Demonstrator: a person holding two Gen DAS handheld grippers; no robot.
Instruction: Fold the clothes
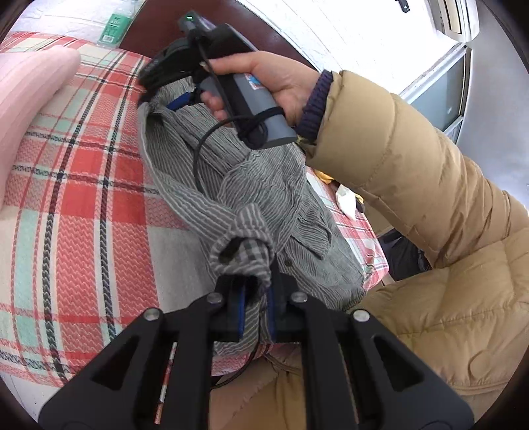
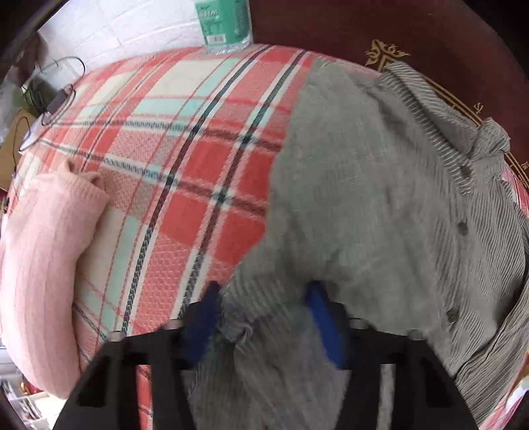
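Note:
A grey striped shirt (image 1: 264, 185) lies crumpled on the plaid bed sheet (image 1: 82, 198). My left gripper (image 1: 256, 291) is shut on the shirt's sleeve end, whose checked cuff lining bulges just past the blue pads. At the far end of the shirt a hand holds my right gripper (image 1: 155, 92), which points down at the collar area. In the right wrist view the right gripper (image 2: 264, 314) has grey shirt (image 2: 363, 198) cloth gathered and puckered between its blue pads (image 2: 322, 317), so it is shut on the shirt. The image there is blurred.
A folded pink sweater (image 2: 43, 264) lies at the left of the plaid sheet (image 2: 182, 149). A green-labelled bottle (image 2: 224, 23) stands by the dark red headboard (image 2: 413, 36). Cables and a wire hanger (image 2: 56, 99) sit at the far left. A tan jacket sleeve (image 1: 413, 182) fills the right.

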